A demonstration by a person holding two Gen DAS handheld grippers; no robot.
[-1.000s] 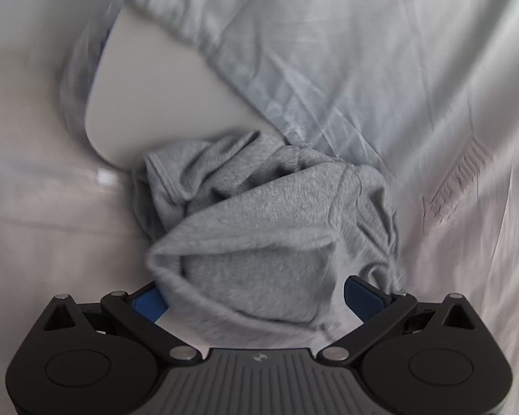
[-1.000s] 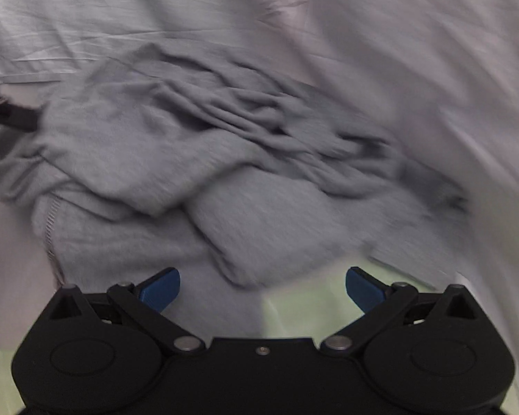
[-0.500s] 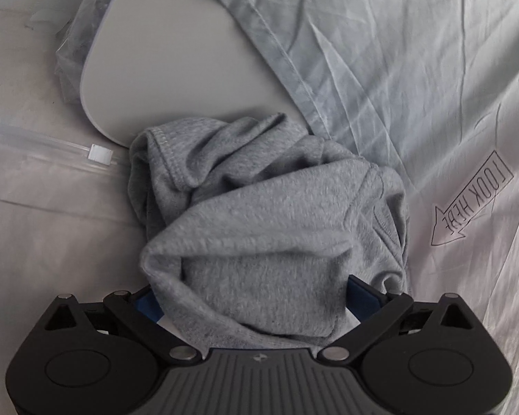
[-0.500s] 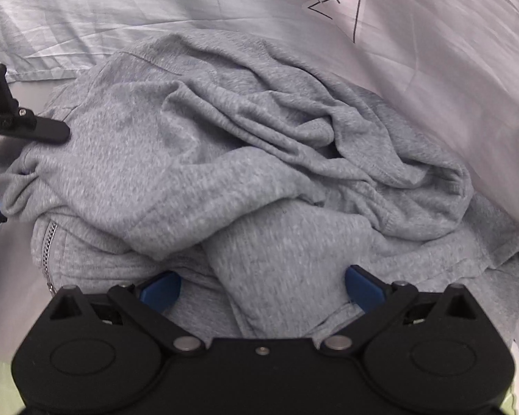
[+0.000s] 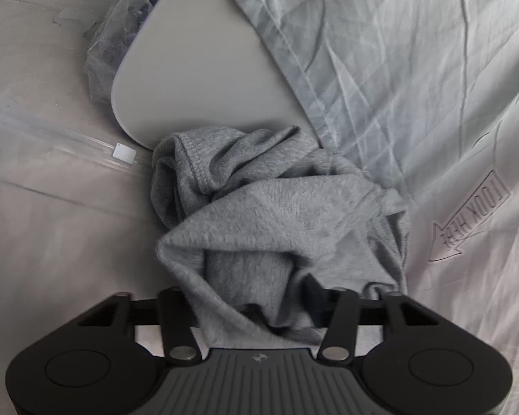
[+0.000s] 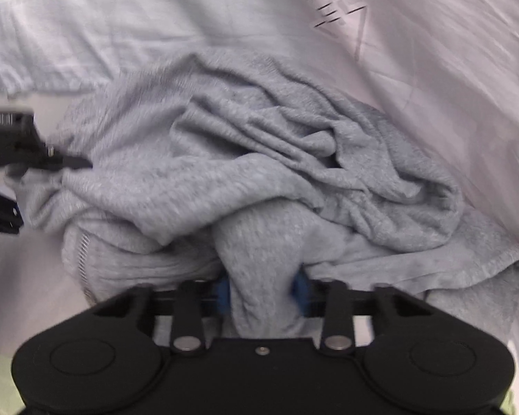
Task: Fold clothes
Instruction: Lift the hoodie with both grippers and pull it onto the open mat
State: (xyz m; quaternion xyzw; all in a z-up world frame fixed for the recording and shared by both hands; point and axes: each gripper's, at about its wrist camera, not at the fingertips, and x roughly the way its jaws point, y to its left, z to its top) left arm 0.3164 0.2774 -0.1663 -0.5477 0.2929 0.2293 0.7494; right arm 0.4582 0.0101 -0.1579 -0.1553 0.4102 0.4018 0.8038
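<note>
grey knit fabric, a crumpled garment [image 5: 280, 214], lies bunched on a pale creased sheet [image 5: 415, 69] directly ahead of both tools, at twelve o'clock from each pair of fingers. the left gripper [image 5: 256, 307] has its fingers closing on a fold of the near hem, the cloth already gathered between them and bulging over the top, so the pads themselves are hidden. the right gripper [image 6: 263, 294] is likewise closing, its blue pads [image 6: 222, 292] pinching a thick roll of the same garment. in the right wrist view the other tool shows at nine o'clock, biting the heap's left end, so the two holds sit at separate spots on the near edge and the heap's long axis runs roughly nine to three across that view. both hands look about equally near; the next move likely calls for lifting and drawing apart to spread the cloth. a bare grey corner of tabletop [image 5: 197, 69] shows at eleven o'clock in the left view, with a clear plastic bag [image 5: 117, 34] beside it and a zip-seal strip with a slider [image 5: 124, 152] at nine o'clock. a printed arrow [image 5: 467, 218] at three o'clock reads "look here".
</note>
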